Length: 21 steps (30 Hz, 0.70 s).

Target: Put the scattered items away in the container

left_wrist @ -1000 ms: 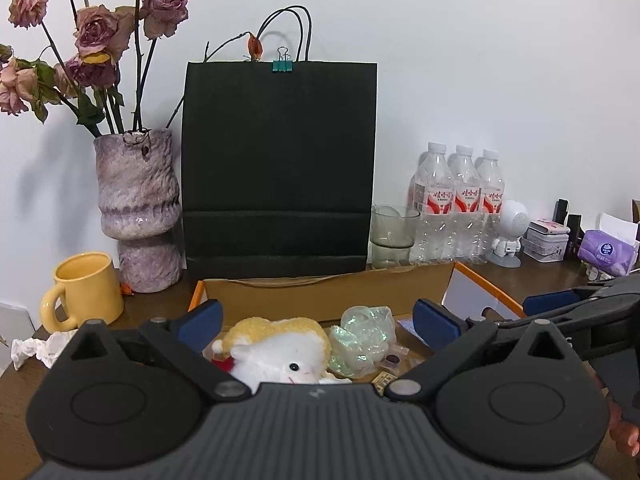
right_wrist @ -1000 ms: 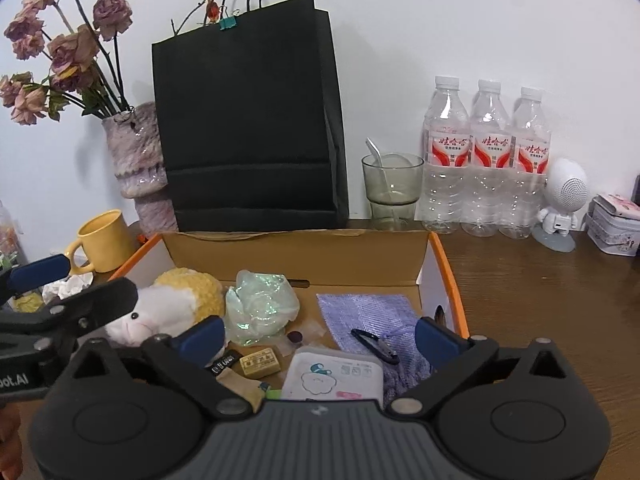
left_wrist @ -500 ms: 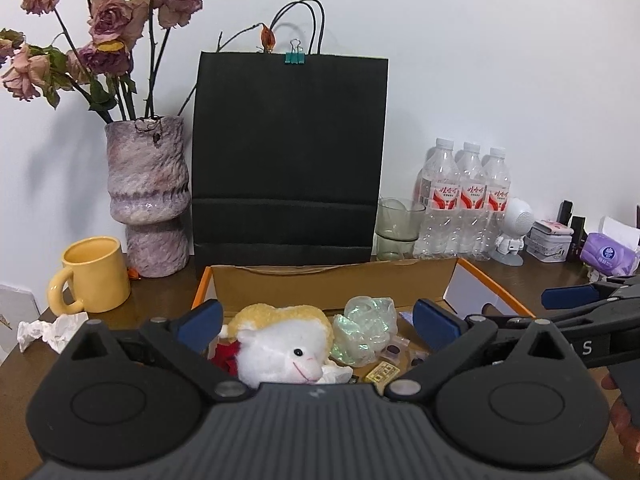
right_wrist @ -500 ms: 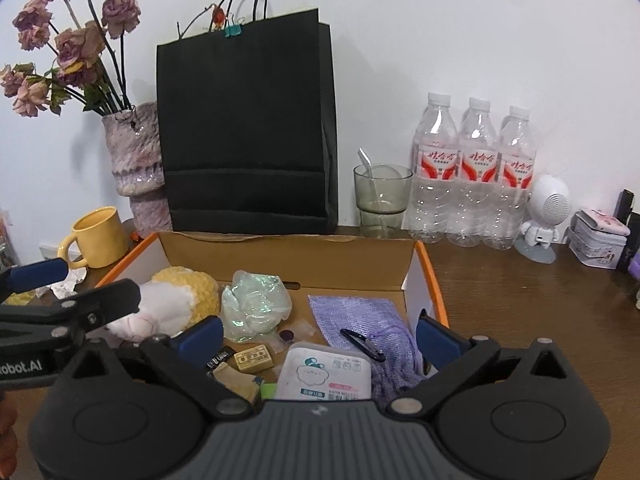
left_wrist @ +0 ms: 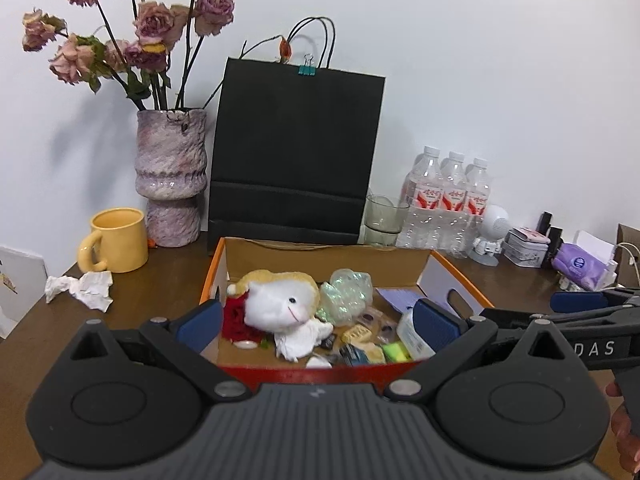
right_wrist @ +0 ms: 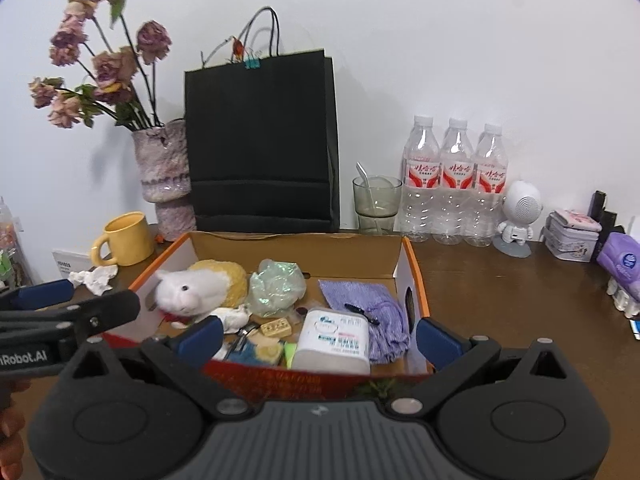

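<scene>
An open cardboard box with an orange rim (left_wrist: 460, 270) (right_wrist: 412, 258) stands on the brown table. It holds a white and yellow plush toy (left_wrist: 280, 300) (right_wrist: 196, 290), a crumpled clear bag (left_wrist: 348, 296) (right_wrist: 276, 286), a purple cloth (right_wrist: 368, 304), a white packet (right_wrist: 336, 336) and several small items. My left gripper (left_wrist: 318, 322) is open and empty above the box's near edge. My right gripper (right_wrist: 320, 332) is open and empty above the box's near edge. A crumpled white tissue (left_wrist: 82, 286) (right_wrist: 94, 278) lies on the table left of the box.
A yellow mug (left_wrist: 116, 246), a vase of dried roses (left_wrist: 172, 176) and a black paper bag (left_wrist: 296, 156) stand behind the box. A glass (right_wrist: 376, 204), three water bottles (right_wrist: 456, 184), a white figure (right_wrist: 518, 216), tins and a purple pack (right_wrist: 622, 262) stand at the right.
Both grippers have risen and pulled back from the box, so more of its inside and its near red wall shows. Both stay open and empty.
</scene>
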Available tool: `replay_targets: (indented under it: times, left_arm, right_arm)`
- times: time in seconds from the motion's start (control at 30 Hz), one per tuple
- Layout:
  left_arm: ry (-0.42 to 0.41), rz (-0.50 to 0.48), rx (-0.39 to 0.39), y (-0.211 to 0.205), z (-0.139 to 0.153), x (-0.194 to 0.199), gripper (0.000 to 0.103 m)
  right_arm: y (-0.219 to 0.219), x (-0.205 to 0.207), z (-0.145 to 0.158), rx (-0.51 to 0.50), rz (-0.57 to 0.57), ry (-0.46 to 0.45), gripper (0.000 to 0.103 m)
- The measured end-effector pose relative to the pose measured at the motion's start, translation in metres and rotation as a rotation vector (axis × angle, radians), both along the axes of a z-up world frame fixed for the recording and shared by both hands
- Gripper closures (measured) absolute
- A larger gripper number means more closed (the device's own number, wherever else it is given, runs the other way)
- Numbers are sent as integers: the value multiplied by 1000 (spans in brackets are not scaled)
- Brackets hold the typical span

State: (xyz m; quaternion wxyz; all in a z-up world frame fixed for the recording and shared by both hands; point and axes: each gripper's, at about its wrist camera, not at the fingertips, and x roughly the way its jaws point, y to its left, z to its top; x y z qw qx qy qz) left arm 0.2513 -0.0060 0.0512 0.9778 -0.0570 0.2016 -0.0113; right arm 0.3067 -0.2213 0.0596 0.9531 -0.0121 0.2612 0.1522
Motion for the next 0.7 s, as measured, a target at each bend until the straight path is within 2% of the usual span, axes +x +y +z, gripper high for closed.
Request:
replay_targets:
  times: [0.33, 0.7]
  left_arm:
    - [4, -8, 15, -12, 12, -61, 0]
    - [7, -7, 5, -15, 17, -96, 0]
  right_arm:
    - [-12, -67, 10, 14, 1, -7, 0]
    - [-15, -105, 16, 6, -7, -28, 0]
